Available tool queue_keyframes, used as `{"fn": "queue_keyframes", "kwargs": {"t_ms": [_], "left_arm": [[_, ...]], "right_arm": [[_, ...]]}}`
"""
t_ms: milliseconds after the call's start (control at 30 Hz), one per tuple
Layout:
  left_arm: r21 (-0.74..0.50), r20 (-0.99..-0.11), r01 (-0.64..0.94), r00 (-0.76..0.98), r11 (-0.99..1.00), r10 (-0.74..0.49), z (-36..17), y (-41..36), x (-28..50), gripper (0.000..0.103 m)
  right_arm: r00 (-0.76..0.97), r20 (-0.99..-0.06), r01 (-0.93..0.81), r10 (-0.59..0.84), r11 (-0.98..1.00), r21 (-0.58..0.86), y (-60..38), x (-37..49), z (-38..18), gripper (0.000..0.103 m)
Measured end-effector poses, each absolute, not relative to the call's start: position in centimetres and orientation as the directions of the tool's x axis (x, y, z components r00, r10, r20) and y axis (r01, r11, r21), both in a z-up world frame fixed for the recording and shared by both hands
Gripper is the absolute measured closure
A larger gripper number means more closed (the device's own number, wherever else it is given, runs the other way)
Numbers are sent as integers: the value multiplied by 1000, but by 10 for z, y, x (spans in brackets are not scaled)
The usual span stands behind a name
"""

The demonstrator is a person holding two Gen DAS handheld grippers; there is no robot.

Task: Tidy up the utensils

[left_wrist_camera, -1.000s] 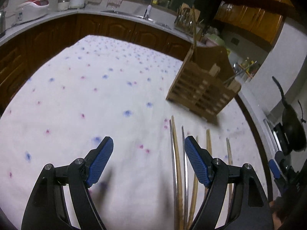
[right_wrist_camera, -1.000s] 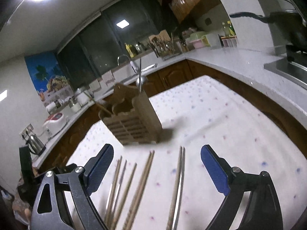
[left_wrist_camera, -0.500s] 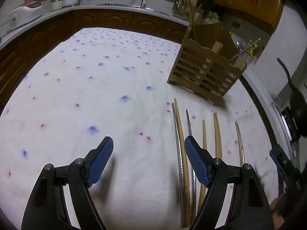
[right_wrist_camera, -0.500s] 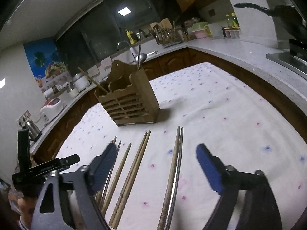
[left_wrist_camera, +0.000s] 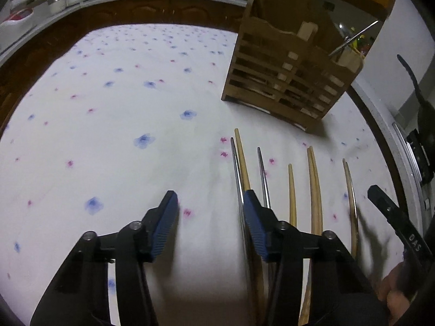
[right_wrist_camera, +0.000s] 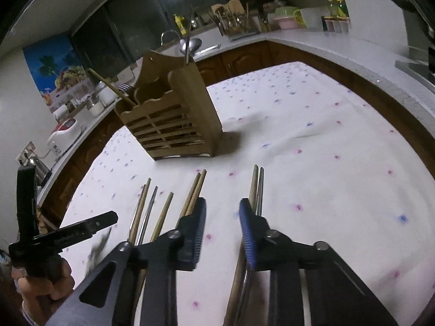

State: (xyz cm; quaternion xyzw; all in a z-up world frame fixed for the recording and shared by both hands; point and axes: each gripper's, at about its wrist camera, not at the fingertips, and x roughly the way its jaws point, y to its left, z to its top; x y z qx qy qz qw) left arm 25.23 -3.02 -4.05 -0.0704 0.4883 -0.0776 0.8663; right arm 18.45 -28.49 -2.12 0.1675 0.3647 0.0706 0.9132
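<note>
Several wooden and metal chopsticks [left_wrist_camera: 291, 187] lie side by side on the flowered cloth in front of a slatted wooden utensil holder [left_wrist_camera: 285, 81]. My left gripper [left_wrist_camera: 210, 213] hangs low over the cloth; its jaws are closing with only bare cloth between them. Its right fingertip [left_wrist_camera: 251, 214] sits over the leftmost metal and wooden pair [left_wrist_camera: 239, 163]. In the right wrist view, my right gripper [right_wrist_camera: 223, 217] is closing too, with nothing between its pads. A wooden pair [right_wrist_camera: 196, 187] runs under its left finger and a wood-and-metal pair [right_wrist_camera: 257, 184] under its right finger. The holder [right_wrist_camera: 174, 119] has a ladle and a stick in it.
The white cloth [left_wrist_camera: 108, 135] covers the table, ringed by dark wood cabinets and a pale counter [right_wrist_camera: 339, 46] with a sink, jars and a rice cooker [right_wrist_camera: 64, 133]. A person's hand [right_wrist_camera: 46, 282] holds the left gripper at the left edge. A black pan handle [left_wrist_camera: 410, 76] juts at the right.
Both grippers have sunk toward the chopsticks and drawn nearer the holder. Both pairs of jaws have narrowed, the right one much more.
</note>
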Motion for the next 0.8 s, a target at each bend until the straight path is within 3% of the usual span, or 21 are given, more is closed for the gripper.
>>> {"fn": "queue_keyframes", "kwargs": {"t_ms": [133,267,800], "left_arm": [[-191,-841,77,501,979,-203,-45,-36,267,58],[-160,-846,97,499,982,-187,-50,-43,279,70],[-227,-847,149,458,962,-270,-52,-43,302,74]], "right_arm": [[698,-676,5,237,942,336,-285,204,-31,84],[654,-723,22,224,949,314,-284,217,-46,87],[650,-734,25,197,960,280,-285,229,-42,88]]}}
